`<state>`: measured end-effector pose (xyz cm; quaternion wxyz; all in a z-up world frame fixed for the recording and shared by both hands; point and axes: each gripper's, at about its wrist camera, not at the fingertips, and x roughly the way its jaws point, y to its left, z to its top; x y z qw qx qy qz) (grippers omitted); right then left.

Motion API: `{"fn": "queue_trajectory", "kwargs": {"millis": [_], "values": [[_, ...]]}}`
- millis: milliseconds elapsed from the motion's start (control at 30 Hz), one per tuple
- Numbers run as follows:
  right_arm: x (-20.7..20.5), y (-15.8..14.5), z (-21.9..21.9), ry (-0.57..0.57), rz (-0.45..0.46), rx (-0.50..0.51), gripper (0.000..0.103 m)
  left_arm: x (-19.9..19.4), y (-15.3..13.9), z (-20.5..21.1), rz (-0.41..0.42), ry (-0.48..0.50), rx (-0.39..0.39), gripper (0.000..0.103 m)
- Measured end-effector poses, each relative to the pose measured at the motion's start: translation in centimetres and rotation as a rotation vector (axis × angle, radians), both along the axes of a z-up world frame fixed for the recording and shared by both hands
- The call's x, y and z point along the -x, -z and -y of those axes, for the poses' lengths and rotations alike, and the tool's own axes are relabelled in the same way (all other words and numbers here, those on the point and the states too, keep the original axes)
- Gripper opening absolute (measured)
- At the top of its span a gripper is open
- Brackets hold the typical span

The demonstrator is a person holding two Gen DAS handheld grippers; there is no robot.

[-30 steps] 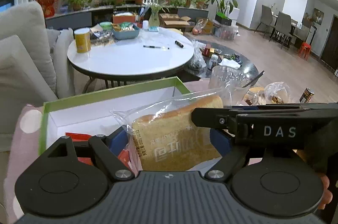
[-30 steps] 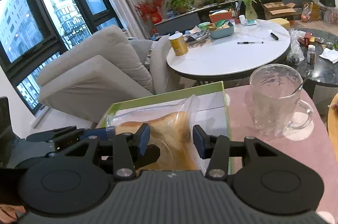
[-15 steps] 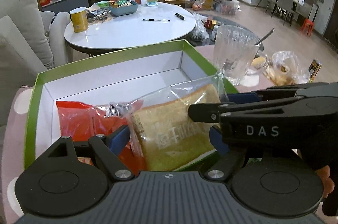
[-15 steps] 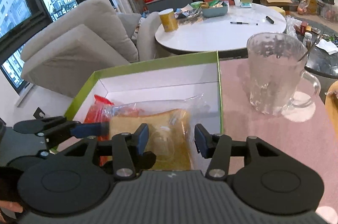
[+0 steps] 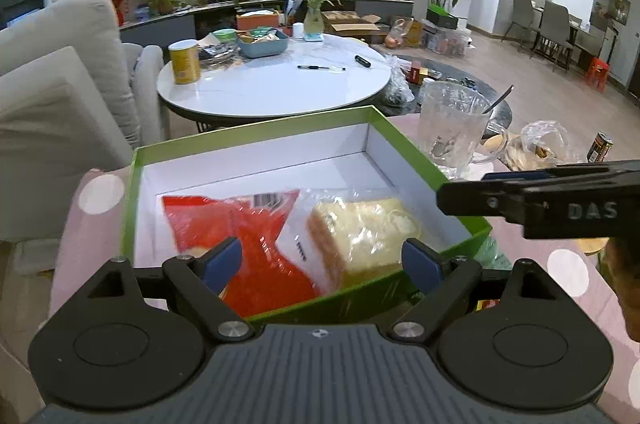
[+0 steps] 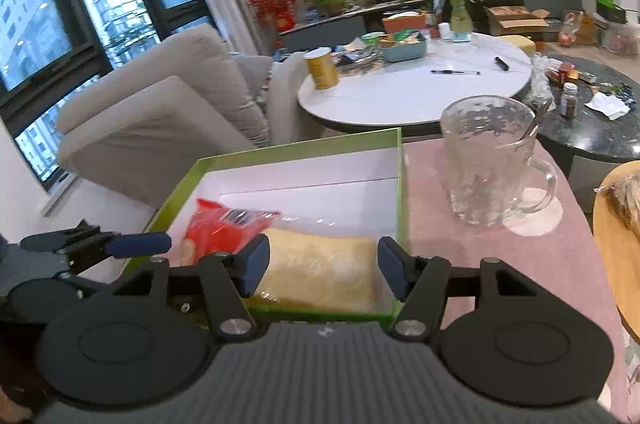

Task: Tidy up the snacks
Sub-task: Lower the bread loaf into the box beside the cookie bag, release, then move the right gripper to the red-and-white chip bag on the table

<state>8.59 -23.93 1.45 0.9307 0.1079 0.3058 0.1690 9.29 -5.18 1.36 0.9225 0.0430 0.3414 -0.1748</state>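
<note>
The worktop (image 6: pixel 500 256) wears a pink cloth with pale round spots. On it sits a green box (image 5: pixel 256 138) with a white inside, its lid off, taking up the left part of the surface. Just to the right of the box stands a clear glass mug (image 6: pixel 490 160) with a spoon in it. Farther right lie a crumpled clear plastic bag (image 5: pixel 540 144) and a dark can (image 5: pixel 600 147), and a yellow-orange round board (image 6: pixel 616 248) sits at the right edge.

Bright lounge, round white table (image 5: pixel 276 86)
</note>
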Motion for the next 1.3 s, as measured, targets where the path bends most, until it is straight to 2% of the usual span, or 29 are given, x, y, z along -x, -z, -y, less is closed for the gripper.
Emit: {"fn": "queue_trajectory", "kwargs": {"millis": [400, 833, 1000, 1200, 1300], "values": [[3.4, 0.6, -1.6, -0.077, -0.02, 0.039, 0.067, 4.0, 0.4, -2.0, -0.012, -0.014, -0.001, 0.087], [6.0, 0.5, -4.4, -0.175, -0.015, 0.002, 0.067, 9.1, 2.9, -4.0, -0.057, -0.029, -0.063, 0.087], [6.8, 1.7, -7.2, -0.292, -0.08, -0.039, 0.067, 10.5, 3.8, -5.7, -0.09, -0.074, -0.068, 0.087], [6.7, 3.4, -8.1, -0.3, -0.16, -0.032, 0.067, 11.6, 4.9, -7.5, -0.138, -0.121, -0.052, 0.087], [7.2, 3.6, -7.9, -0.282, -0.144, 0.017, 0.067, 11.6, 5.0, -7.8, -0.149, -0.126, -0.033, 0.087]]}}
